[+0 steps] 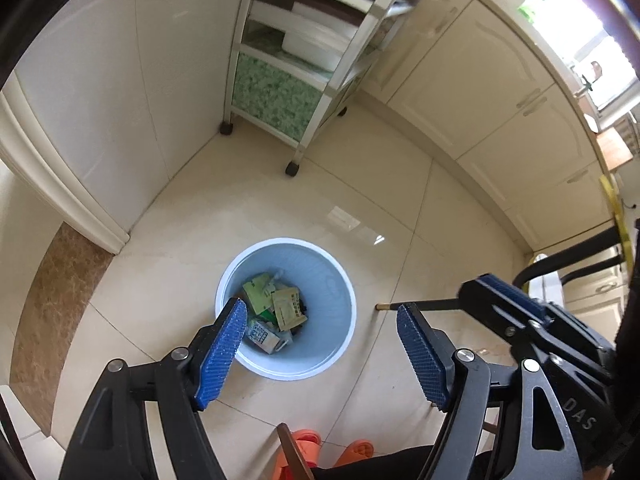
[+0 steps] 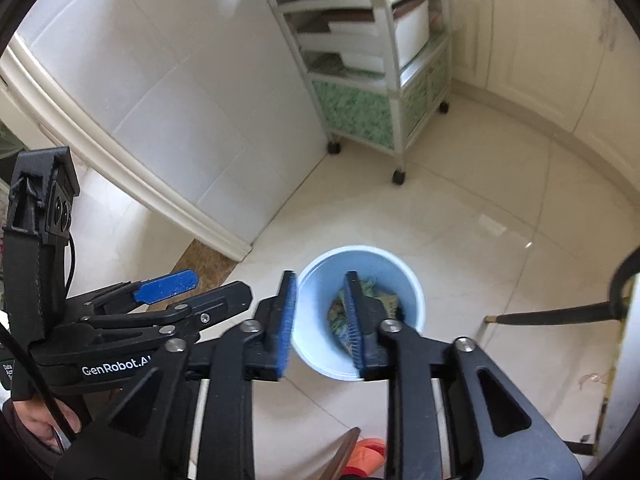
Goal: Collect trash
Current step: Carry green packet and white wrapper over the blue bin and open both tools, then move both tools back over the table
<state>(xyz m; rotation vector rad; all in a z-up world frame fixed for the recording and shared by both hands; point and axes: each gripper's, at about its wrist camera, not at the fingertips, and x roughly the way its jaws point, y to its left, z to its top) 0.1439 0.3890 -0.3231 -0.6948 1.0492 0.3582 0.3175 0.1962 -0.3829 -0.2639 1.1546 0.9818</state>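
A light blue trash bin (image 1: 332,296) with a white rim stands on the tiled floor. In it lie paper packets and small cartons (image 1: 280,308). My left gripper (image 1: 320,316) hangs over the bin, open wide, with nothing between its blue pads. In the right wrist view my right gripper (image 2: 320,280) is also over the bin (image 2: 360,249), its jaws partly apart and nothing pressed between them. Greenish wrappers (image 2: 386,302) show in the bin behind the right finger. Each gripper appears at the edge of the other's view, side by side.
A white wheeled shelf cart (image 1: 288,80) with green panels stands in the corner beyond the bin. Cream cabinets (image 1: 480,92) run along the right. A dark chair leg (image 1: 420,305) reaches in from the right. Orange slippers (image 1: 308,444) are right below me.
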